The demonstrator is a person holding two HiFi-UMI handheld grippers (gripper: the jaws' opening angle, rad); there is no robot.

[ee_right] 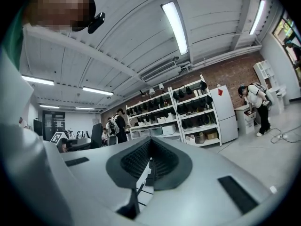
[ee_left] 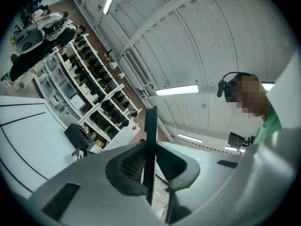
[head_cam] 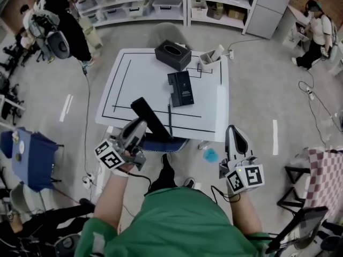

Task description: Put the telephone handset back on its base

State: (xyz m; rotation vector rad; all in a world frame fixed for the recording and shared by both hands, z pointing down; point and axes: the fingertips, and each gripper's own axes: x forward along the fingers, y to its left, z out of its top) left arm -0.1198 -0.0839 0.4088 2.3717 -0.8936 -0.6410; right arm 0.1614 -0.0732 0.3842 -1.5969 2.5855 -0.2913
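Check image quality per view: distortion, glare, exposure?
Head view: evenly lit, slightly soft, white table not blown out. Left gripper view: strong fisheye, black corners, handset just a dark edge-on silhouette. Right gripper view: same fisheye, ceiling lamp blown out.

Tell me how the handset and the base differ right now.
Support: the handset is gripped by the fingers of the left gripper over the near edge of the table; the base lies flat mid-table, untouched. Shape: the handset is a long narrow bar; the base is a broader rectangle. Pose: the handset runs diagonally; the base sits nearly square to the table. Both are black.
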